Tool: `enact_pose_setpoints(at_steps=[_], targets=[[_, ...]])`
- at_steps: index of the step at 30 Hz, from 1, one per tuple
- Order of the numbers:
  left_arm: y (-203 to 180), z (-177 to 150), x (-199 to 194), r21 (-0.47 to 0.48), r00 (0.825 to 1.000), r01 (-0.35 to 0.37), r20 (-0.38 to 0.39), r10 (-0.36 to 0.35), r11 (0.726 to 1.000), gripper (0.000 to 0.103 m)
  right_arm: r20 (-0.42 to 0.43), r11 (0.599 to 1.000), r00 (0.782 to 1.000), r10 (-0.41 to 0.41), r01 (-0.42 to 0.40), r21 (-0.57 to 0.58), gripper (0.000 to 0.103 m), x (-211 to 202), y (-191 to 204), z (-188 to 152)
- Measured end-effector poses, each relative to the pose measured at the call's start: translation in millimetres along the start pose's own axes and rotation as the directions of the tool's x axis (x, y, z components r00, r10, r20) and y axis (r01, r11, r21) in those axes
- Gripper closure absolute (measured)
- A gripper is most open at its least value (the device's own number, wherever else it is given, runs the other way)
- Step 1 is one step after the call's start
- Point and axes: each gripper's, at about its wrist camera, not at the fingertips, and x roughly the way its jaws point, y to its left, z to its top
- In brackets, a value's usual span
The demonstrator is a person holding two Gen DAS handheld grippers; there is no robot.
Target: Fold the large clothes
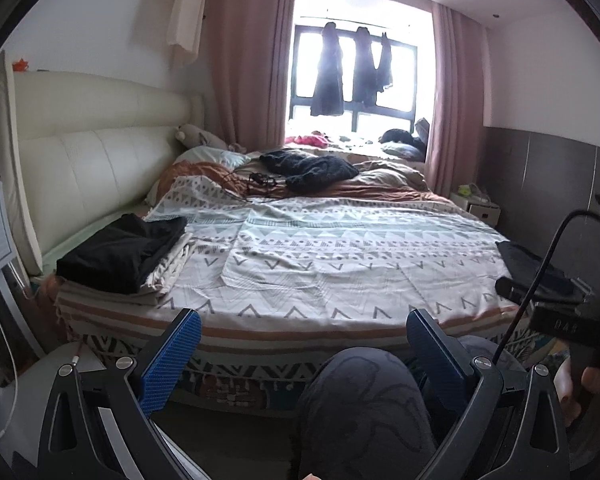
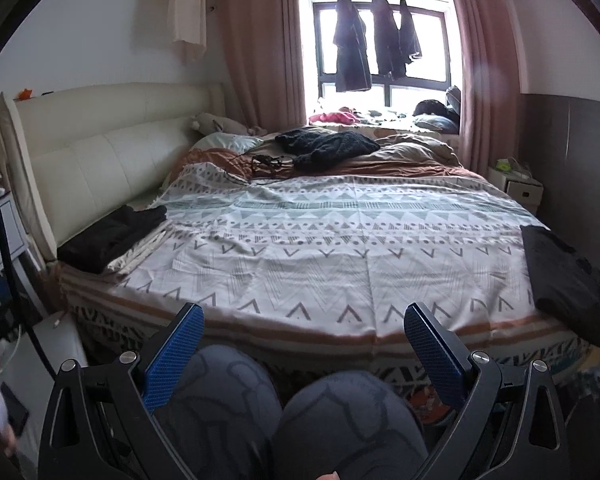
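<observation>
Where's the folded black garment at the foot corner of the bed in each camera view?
Left wrist view: folded black garment at far right, partly hidden by the other gripper.
Right wrist view: folded black garment at right on the bed's near corner, fully visible.
Shared landmark: dark knit sweater near the pillows.

i log one marking only: pale characters on the dark housing of the right gripper [image 1: 560, 326], seen at the right edge of my left wrist view. they look like "0 a 5", too blurred to confirm. i can read nothing else on any surface in either view.
</observation>
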Motion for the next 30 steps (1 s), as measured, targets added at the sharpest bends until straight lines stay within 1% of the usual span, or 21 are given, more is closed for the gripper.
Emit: enact_pose_setpoints(at_steps=[5, 11, 16, 22, 30], targets=[[-4, -2, -2, -0.011, 1.000, 0.011, 0.007, -0.011, 1.000, 0.001, 0.009, 1.000, 1.000, -0.023, 0.023, 0.002, 0.003, -8, -6, -5], [-11, -2, 0, 0.008, 1.000, 0.016, 0.006, -0.016, 1.000, 0.001, 0.022, 0.999, 0.999, -0.033, 0.032, 0.022, 0.003, -12, -15, -6], [-16, -2, 0, 0.019, 1.000, 0.015, 0.005, -0.016, 1.000, 0.001, 0.021, 0.999, 0.999, -0.031, 0.030, 0.036, 0.003, -11, -21, -4], [-14, 0, 1, 0.005, 1.000, 0.005, 0.004, -0.005, 1.000, 0.001, 0.016, 0.999, 1.000, -0.027, 0.026, 0.036, 0.003, -8, -23, -3], [-13, 1, 0, 0.013, 1.000, 0.005, 0.002, -0.005, 1.000, 0.001, 0.015, 0.999, 1.000, -0.026, 0.026, 0.040, 0.003, -7, -22, -2]])
